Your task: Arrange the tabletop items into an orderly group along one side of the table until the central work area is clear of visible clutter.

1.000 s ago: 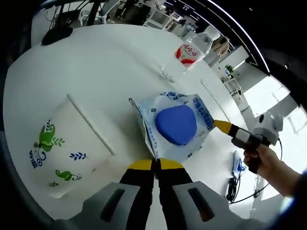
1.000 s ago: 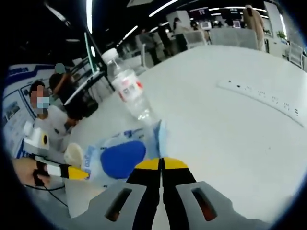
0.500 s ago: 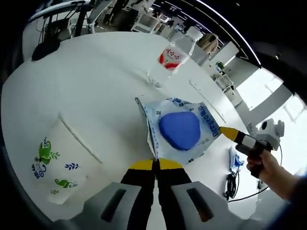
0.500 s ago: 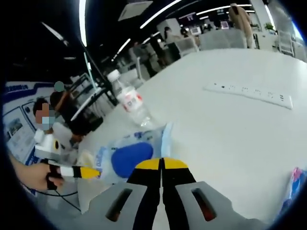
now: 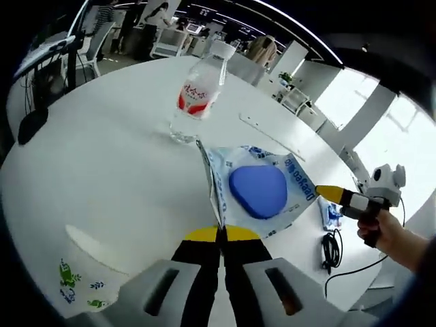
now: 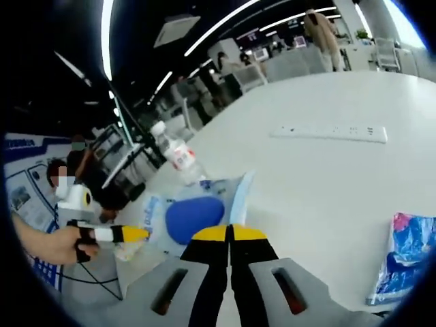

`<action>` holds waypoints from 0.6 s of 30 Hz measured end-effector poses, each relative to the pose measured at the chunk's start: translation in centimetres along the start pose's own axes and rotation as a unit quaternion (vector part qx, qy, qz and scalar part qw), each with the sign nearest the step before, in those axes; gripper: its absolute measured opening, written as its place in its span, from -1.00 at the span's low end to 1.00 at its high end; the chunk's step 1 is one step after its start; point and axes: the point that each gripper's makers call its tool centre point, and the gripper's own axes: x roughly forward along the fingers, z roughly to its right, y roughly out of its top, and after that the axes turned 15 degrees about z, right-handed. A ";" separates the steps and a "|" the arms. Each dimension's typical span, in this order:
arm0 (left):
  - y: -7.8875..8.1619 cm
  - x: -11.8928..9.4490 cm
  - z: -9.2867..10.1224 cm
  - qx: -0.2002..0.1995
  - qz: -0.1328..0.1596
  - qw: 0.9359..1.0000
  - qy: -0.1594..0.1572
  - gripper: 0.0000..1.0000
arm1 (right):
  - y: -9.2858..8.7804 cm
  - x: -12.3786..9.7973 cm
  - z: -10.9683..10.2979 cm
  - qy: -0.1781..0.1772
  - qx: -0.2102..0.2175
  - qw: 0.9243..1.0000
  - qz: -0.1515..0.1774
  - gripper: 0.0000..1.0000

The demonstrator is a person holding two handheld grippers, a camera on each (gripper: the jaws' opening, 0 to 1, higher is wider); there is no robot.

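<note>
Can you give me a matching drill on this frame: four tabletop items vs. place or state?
Items:
1. clear plastic water bottle with red label
2. clear packet with a blue insert
3. white power strip
4. pink-and-blue packet

Place or state:
A. lying flat by itself at the right of the right gripper view
B. standing upright beyond the held packet
C. long and flat on the far tabletop
D. pinched at two edges by both grippers

Pairs: 1-B, 2-D, 3-C, 4-A
</note>
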 end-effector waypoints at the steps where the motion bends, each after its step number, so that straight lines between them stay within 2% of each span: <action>1: 0.2 0.1 0.3 0.000 -0.001 1.000 -0.004 -1.00 | 0.2 -0.3 0.1 -0.003 0.002 1.000 0.005 -1.00; 10: 1.4 1.9 2.5 0.041 -0.006 0.998 -0.041 -1.00 | 1.2 -2.1 1.9 -0.028 0.019 0.999 0.027 -1.00; 18: 1.4 3.6 4.8 0.068 -0.017 0.995 -0.074 -1.00 | 1.7 -4.0 4.3 -0.055 0.037 0.997 0.041 -1.00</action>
